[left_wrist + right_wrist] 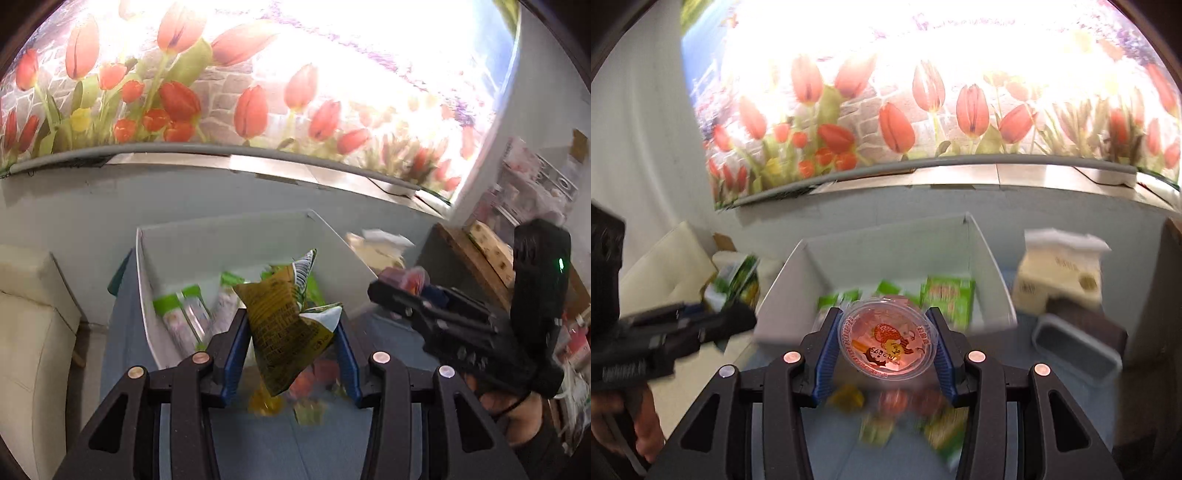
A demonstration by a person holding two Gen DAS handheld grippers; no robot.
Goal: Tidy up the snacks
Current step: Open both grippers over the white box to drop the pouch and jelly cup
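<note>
Snack packet (286,332) clamped in left gripper (291,339); jelly cup (886,341) clamped in right gripper (884,343).

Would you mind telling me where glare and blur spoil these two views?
Left wrist view: the tulip mural blows out top right; the yellow packet is sharp, snacks below smeared. Right wrist view: mural top blown out; the jelly cup is readable, the white box contents blurred.
</note>
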